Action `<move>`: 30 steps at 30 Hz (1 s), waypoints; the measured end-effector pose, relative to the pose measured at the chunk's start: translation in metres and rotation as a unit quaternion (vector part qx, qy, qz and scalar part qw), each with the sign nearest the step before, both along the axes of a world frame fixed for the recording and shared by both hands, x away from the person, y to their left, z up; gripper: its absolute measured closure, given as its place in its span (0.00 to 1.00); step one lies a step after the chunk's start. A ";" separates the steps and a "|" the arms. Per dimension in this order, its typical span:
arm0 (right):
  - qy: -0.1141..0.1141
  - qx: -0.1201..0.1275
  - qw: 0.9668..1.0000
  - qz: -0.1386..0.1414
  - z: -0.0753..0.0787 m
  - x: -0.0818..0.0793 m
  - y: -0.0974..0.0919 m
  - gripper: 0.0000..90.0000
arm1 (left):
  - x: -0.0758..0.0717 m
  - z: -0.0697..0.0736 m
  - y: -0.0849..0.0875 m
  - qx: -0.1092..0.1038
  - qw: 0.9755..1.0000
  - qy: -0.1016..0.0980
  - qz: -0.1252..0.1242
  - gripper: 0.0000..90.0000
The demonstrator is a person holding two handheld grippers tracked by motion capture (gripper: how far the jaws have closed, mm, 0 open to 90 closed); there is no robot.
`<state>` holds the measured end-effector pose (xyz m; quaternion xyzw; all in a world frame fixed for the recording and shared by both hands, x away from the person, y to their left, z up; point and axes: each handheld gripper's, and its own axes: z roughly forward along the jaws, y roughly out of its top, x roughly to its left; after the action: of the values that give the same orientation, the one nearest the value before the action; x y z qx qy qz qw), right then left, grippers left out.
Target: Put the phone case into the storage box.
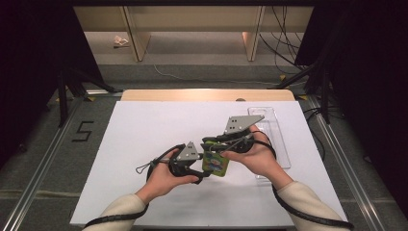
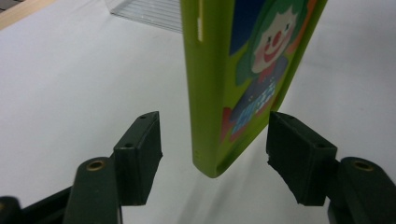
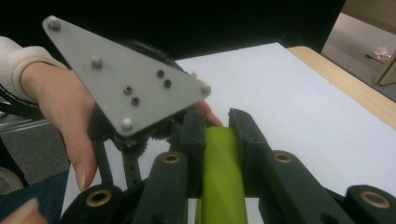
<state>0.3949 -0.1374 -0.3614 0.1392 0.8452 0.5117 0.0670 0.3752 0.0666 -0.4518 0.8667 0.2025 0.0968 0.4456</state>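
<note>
A green phone case (image 1: 215, 163) with a clown picture hangs upright above the white table cover (image 1: 144, 139). My right gripper (image 3: 217, 123) is shut on the case's top edge (image 3: 219, 177), with both black pads pressed against its narrow sides. My left gripper (image 2: 215, 128) is open around the lower end of the case (image 2: 243, 70). There is a gap between each pad and the case, wider on the left side. In the high view the left gripper (image 1: 202, 169) sits just left of the case and the right gripper (image 1: 214, 147) just above it.
A clear plastic tray (image 1: 274, 130) lies on the right part of the white cover, behind the right hand, and its corner (image 2: 149, 11) appears in the left gripper view. A wooden table edge (image 1: 207, 95) runs along the far side. Black cables trail from both grippers.
</note>
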 end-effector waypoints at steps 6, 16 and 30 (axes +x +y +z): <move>0.005 0.003 1.000 0.006 0.000 0.000 0.000 0.86 | 0.001 -0.002 -0.001 0.001 1.000 0.002 -0.005 0.46; 0.010 0.007 1.000 0.008 0.000 0.001 0.000 0.86 | 0.001 0.000 0.001 -0.012 1.000 0.011 -0.027 0.64; 0.022 0.027 0.999 0.010 0.002 0.002 -0.004 0.86 | 0.000 0.007 0.004 -0.015 1.000 0.010 -0.017 0.80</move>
<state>0.3972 -0.1417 -0.3591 0.1432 0.8335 0.5322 0.0395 0.3755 0.0704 -0.4443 0.8639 0.1941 0.0772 0.4583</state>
